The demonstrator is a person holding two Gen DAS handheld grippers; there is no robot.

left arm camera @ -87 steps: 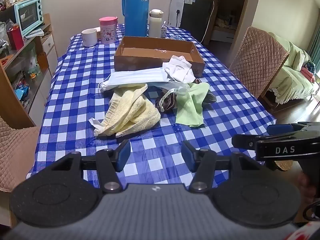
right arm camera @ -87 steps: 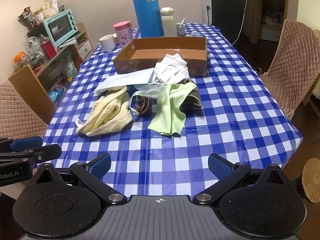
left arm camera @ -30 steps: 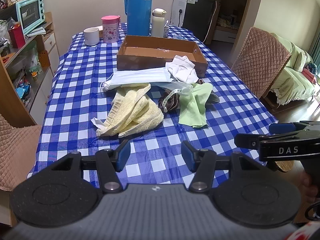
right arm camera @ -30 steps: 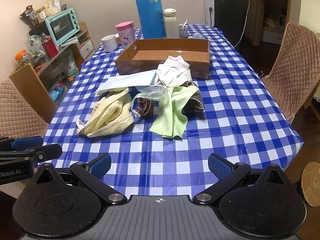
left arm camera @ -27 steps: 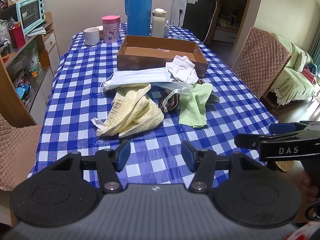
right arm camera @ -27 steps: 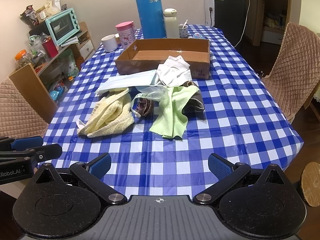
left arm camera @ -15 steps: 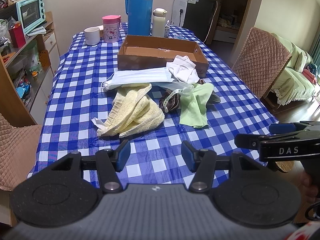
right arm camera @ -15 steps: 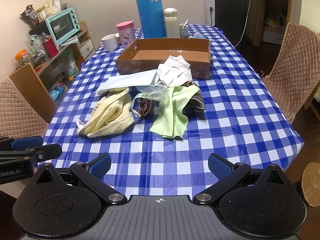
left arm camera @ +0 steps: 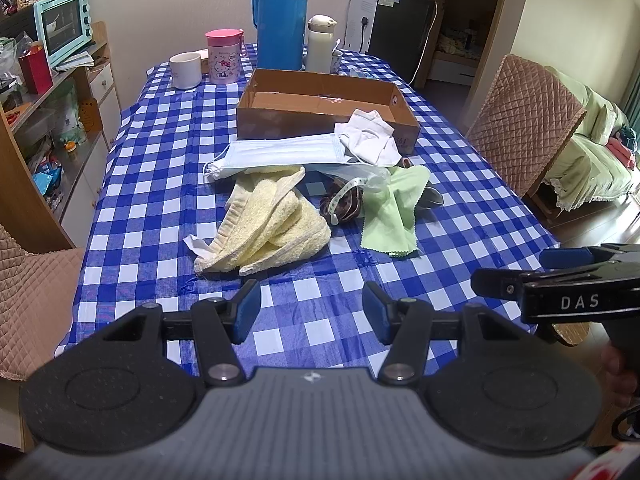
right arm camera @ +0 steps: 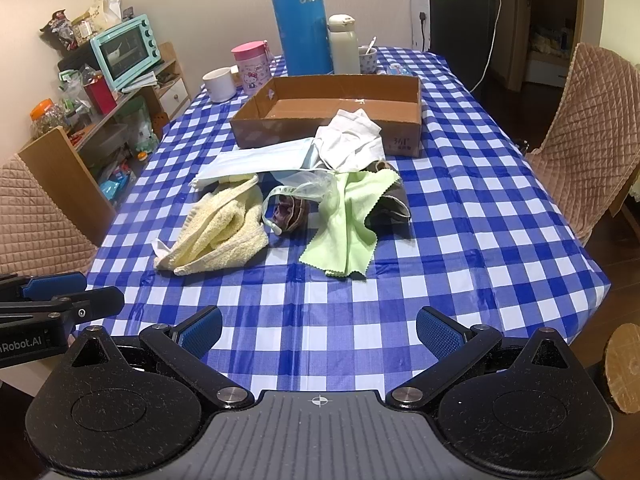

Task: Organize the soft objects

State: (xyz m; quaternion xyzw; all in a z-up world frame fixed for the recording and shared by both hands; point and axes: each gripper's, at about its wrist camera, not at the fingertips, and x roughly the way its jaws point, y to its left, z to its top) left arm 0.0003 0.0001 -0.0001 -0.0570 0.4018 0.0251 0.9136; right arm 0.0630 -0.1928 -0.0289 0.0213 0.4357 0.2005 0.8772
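- The left gripper (left arm camera: 311,307) and right gripper (right arm camera: 319,332) are held with fingers spread, nothing between them, over the near tabletop (right arm camera: 460,216).
- The soft pile, yellow towel (right arm camera: 218,236) and green cloth (right arm camera: 352,220) included, is heaped before the cardboard box (right arm camera: 332,110).

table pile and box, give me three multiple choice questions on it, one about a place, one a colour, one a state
1. Where does the yellow towel lie?
A. inside the cardboard box
B. on the tablecloth, nearer the camera than the box
C. on a chair

2. What colour is the tall thermos behind the box?
A. blue
B. red
C. black

3. What state is the cardboard box in?
A. taped shut
B. open on top, with no cloth seen inside it
C. tipped on its side

Answers:
1 B: the towel rests on the checked tablecloth, on the near side of the box.
2 A: its body and cap are blue.
3 B: the bare brown floor of the box shows, and the cloths lie outside it.
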